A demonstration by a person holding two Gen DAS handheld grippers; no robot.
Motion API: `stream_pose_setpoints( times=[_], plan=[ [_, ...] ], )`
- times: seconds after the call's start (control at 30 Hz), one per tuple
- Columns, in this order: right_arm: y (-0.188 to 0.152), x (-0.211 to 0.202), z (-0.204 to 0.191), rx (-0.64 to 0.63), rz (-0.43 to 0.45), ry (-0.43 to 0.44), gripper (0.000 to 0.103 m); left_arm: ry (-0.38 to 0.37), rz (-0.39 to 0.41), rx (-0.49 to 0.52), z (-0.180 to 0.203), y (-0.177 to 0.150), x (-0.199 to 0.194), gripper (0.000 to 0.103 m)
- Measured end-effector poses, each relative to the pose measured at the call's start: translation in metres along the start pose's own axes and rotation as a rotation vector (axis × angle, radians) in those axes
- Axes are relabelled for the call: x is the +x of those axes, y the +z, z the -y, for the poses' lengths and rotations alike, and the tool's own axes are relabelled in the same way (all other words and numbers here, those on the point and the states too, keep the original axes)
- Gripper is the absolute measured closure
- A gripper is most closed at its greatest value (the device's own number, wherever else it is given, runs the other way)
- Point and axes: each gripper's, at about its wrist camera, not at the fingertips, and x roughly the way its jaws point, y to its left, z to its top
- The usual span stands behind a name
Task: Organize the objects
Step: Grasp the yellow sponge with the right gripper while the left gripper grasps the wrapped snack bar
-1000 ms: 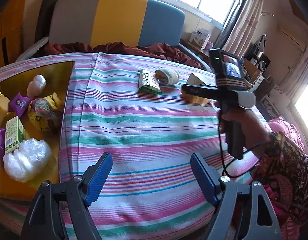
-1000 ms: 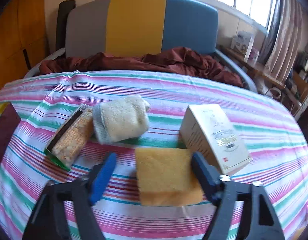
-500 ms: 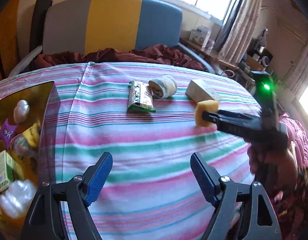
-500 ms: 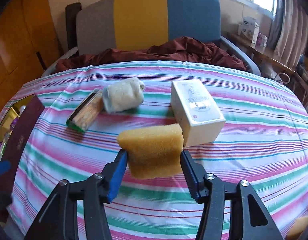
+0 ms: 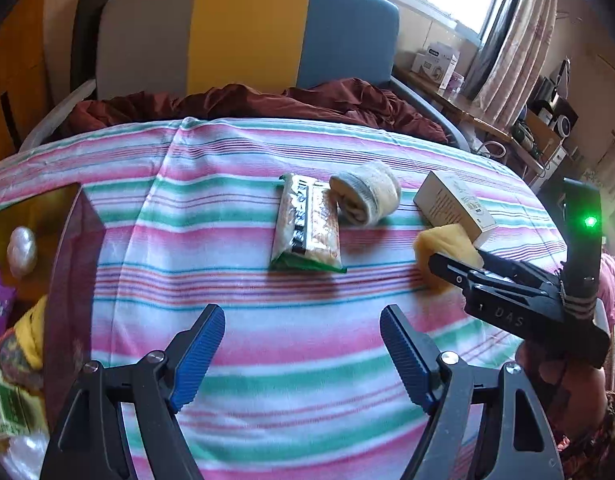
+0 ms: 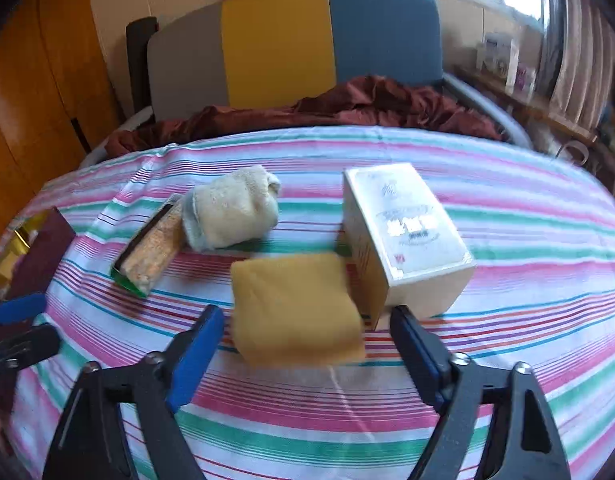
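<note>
Right wrist view: the right gripper [image 6: 307, 344] is seen at the bottom of the frame with its blue pads [image 6: 195, 360] set apart, and its jaws are opening. The yellow sponge [image 6: 293, 308] is found between them at the centre of the frame; a gap is seen on each side, so the pads are not pressed on it. The sponge appears blurred, and whether it rests on the striped cloth [image 6: 507, 240] cannot be told. A cream box [image 6: 403, 236] is seen just to the right of the sponge, and a rolled towel [image 6: 231, 208] above and to the left of it. A snack packet [image 6: 151, 256] is laid touching the towel's left end. The corner of a dark red box [image 6: 43, 252] with gold lining is glimpsed at the left edge.

Left wrist view: the left gripper [image 5: 303, 356] is shown at the bottom centre with its jaws wide and nothing between them, only striped cloth beyond. The right gripper is seen from the side at the right of the frame, with the sponge at its tip in front of the cream box. The packet and towel are placed side by side at the centre. At the left edge the dark red box is shown, with wrapped items held inside.
</note>
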Motion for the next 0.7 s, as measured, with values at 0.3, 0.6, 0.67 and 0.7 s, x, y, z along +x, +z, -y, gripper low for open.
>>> stream_pose_setpoints(
  times=[0.3,0.6,0.67,0.7],
  plan=[
    [0.004,-0.008,0.002,0.099,-0.139,0.048,0.045,0.031,-0.013,-0.003,0.004,0.020,0.029,0.022],
    [-0.007,-0.012,0.013,0.141,-0.206,0.004,0.045,0.070,-0.011,0.133,0.025,0.048,0.064,0.021],
    [-0.007,-0.012,0.010,0.136,-0.204,-0.006,0.045,0.093,-0.005,0.133,0.024,0.050,0.070,0.021],
    [-0.008,-0.012,0.008,0.134,-0.205,-0.011,0.044,0.091,-0.008,0.135,0.024,0.051,0.074,0.021]
  ],
)
